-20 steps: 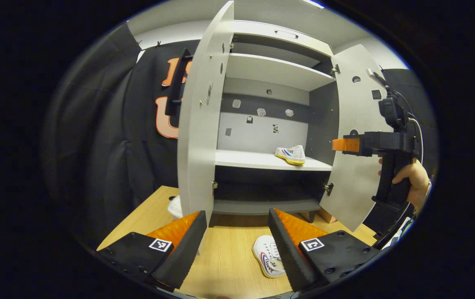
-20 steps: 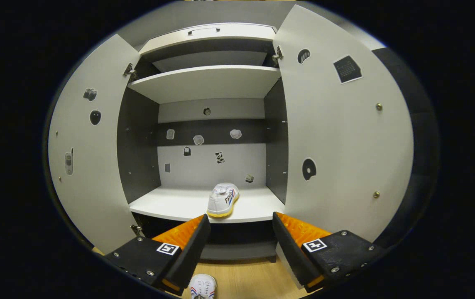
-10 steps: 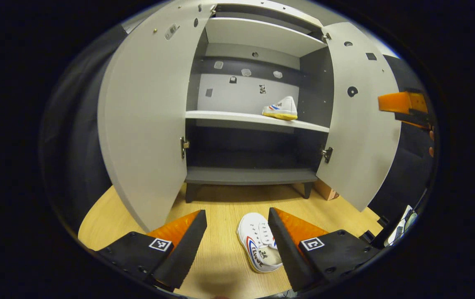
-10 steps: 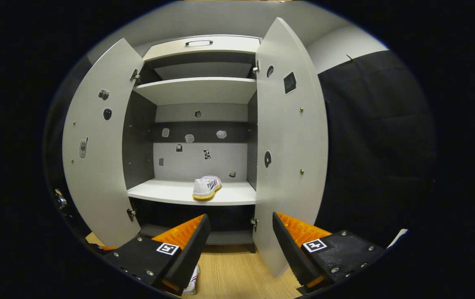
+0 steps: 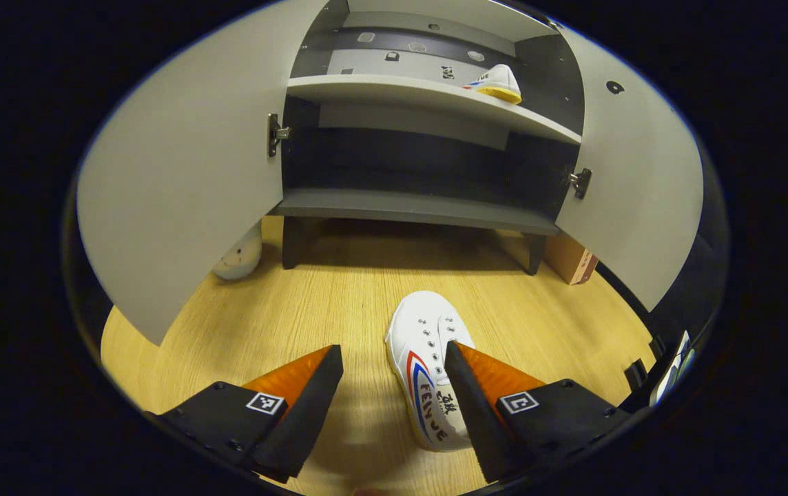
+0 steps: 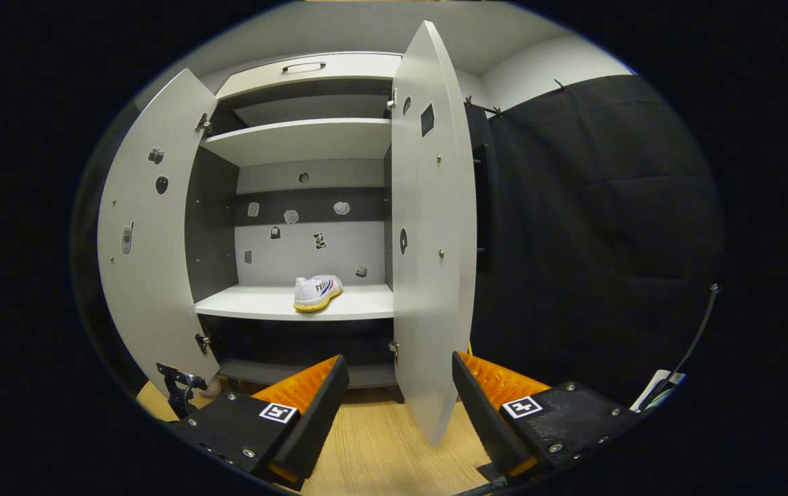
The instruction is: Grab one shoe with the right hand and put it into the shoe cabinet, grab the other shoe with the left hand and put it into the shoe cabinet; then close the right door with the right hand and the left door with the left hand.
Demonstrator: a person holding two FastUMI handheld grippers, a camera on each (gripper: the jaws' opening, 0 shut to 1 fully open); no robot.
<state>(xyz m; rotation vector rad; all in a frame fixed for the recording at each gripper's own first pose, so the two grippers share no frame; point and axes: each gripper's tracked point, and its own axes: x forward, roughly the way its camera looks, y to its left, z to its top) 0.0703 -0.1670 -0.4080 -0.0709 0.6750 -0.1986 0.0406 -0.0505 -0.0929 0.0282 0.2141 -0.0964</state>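
A white shoe (image 5: pixel 428 365) with red and blue stripes lies on the wooden floor, toe toward the cabinet. My left gripper (image 5: pixel 394 403) hangs open just above it, its right finger over the shoe's heel side. A second white shoe (image 5: pixel 497 80) with a yellow sole rests on the cabinet's middle shelf (image 5: pixel 394 89), also seen as the shelved shoe (image 6: pixel 317 293). My right gripper (image 6: pixel 397 413) is open and empty, back from the cabinet, with the right door (image 6: pixel 432 241) edge-on just beyond it. The left door (image 6: pixel 149 241) stands wide open.
A pale rounded object (image 5: pixel 239 255) sits on the floor behind the left door (image 5: pixel 180 200). A small brown box (image 5: pixel 571 258) stands by the cabinet's right leg. Black cloth wall (image 6: pixel 594 227) hangs right of the cabinet. The other gripper's dark part (image 6: pixel 180 386) shows low left.
My left gripper has tilted down and moved closer to the floor shoe, which now lies partly between its fingers. My right gripper has drawn back and swung right, the right door turning edge-on.
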